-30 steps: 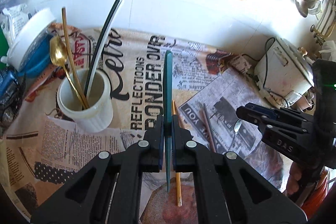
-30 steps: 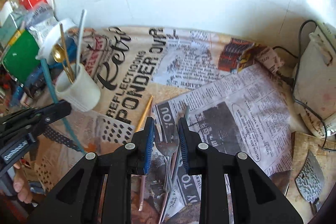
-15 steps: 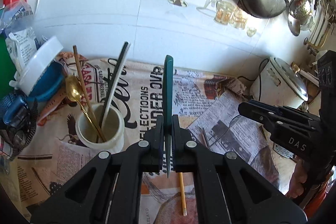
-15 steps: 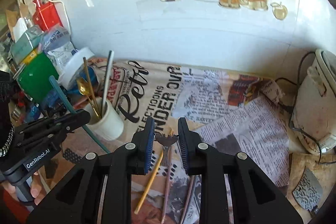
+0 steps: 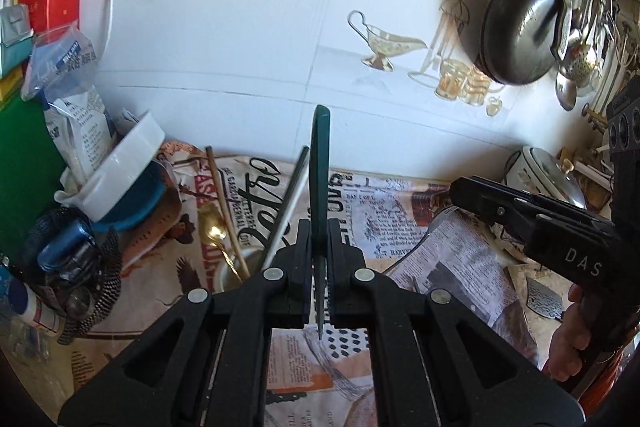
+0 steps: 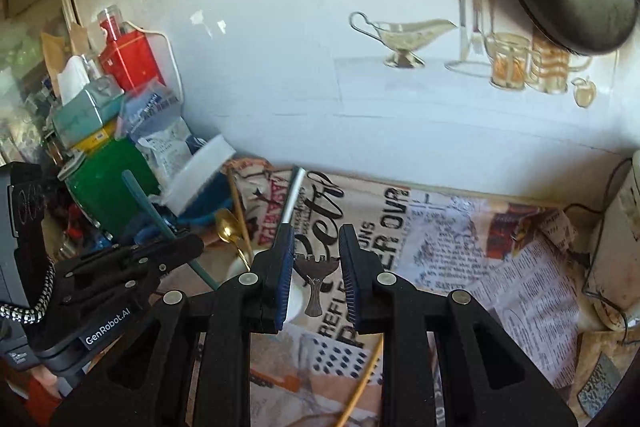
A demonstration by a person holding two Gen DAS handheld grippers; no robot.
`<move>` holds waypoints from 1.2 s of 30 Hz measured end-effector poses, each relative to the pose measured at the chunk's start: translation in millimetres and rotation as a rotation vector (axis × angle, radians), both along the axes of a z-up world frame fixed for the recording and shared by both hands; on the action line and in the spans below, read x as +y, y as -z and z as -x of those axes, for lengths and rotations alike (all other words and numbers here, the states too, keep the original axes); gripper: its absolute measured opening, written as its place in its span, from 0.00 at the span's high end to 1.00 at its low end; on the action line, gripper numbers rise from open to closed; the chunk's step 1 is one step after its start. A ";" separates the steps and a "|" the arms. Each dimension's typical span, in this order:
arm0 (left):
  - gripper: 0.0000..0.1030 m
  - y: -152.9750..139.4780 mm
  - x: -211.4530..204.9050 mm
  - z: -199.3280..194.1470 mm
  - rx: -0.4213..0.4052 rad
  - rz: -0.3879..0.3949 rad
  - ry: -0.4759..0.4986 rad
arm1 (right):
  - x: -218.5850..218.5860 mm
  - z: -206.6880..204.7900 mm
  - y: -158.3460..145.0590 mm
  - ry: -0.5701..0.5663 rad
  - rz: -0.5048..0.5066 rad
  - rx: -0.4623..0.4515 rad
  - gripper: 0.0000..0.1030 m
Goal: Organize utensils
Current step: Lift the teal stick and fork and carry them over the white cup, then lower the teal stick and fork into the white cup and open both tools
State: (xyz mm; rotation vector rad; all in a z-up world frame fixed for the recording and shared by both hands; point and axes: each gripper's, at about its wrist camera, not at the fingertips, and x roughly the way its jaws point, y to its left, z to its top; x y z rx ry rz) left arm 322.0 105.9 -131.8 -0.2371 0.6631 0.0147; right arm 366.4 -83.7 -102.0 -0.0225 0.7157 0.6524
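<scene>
Left gripper [image 5: 319, 281] clamped on teal utensil [image 5: 321, 187]; right gripper [image 6: 316, 277] pinching fork [image 6: 315, 277]. White cup [image 5: 236, 269] at ten o'clock, low: lower both handles in slowly, clear of gold spoon [image 5: 214, 233].

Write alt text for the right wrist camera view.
The right gripper holds a fork between its jaws, tines up, above a newspaper-covered counter. At left, the left gripper grips a teal stick near a white cup of utensils.

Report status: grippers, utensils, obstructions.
Left gripper shut on teal utensil. Right gripper shut on fork. White cup below, already holding utensils.
</scene>
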 end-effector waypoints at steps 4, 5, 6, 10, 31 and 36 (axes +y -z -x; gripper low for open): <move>0.96 -11.4 22.7 -0.1 -0.037 0.003 -0.014 | 20.5 -1.3 -6.4 -0.016 -0.016 -0.013 0.80; 0.96 -13.3 25.7 -0.7 -0.043 0.001 -0.017 | 25.3 -2.1 -6.9 -0.019 -0.019 -0.012 0.80; 0.96 -15.2 30.4 -1.7 -0.049 -0.003 -0.022 | 28.9 -2.8 -6.9 -0.021 -0.021 -0.013 0.80; 0.96 -16.3 45.7 -8.2 -0.059 -0.012 -0.036 | 48.5 -7.1 -3.3 -0.031 -0.020 -0.005 0.80; 0.96 72.7 72.5 -46.9 0.153 0.050 -0.033 | 105.8 -35.5 87.7 -0.051 0.166 0.201 0.80; 0.96 75.0 75.5 -47.8 0.165 0.039 -0.046 | 107.2 -40.1 90.1 -0.036 0.169 0.207 0.79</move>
